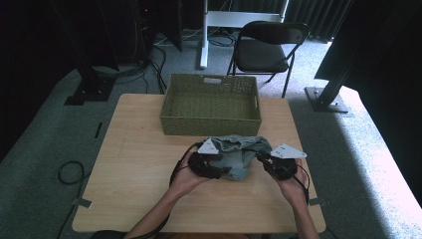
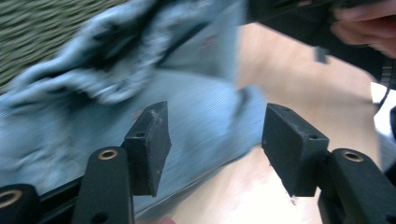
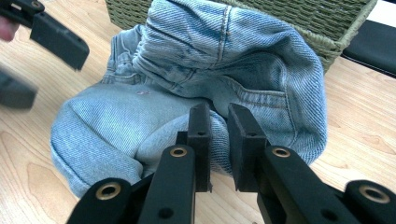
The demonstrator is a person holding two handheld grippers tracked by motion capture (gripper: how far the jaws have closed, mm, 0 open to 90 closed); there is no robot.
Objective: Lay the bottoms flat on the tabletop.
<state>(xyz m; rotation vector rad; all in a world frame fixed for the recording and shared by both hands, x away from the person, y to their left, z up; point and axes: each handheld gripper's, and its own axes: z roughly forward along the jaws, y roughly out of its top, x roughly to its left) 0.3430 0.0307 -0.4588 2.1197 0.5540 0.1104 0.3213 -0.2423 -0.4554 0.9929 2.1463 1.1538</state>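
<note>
- One pair of folded light-blue jeans (image 1: pixel 238 154) lies bunched on the wooden table (image 1: pixel 134 164), just in front of the woven basket (image 1: pixel 211 104) and between my two grippers.
- In the high view the bundle's long axis runs roughly across the table, from my left gripper (image 1: pixel 211 167) to my right gripper (image 1: pixel 271 164). Which end is the waistband I cannot tell from up there.
- In the right gripper view the elastic waistband and a pocket seam sit on the far side, toward the basket, and a rounded fold of denim points back at me.
- My right gripper (image 3: pixel 218 140) has its jaws drawn close, with a narrow gap and a fold of the jeans (image 3: pixel 187 107) pinched between the pads.
- My left gripper (image 2: pixel 212 149) has its jaws standing well apart. The jeans (image 2: pixel 140 88) lie blurred beyond and partly between them, and the pads press on nothing.
- Counted: one pair of jeans, one basket, one table, two grippers, and one black folding chair (image 1: pixel 266 47) on the carpet behind the table.
</note>
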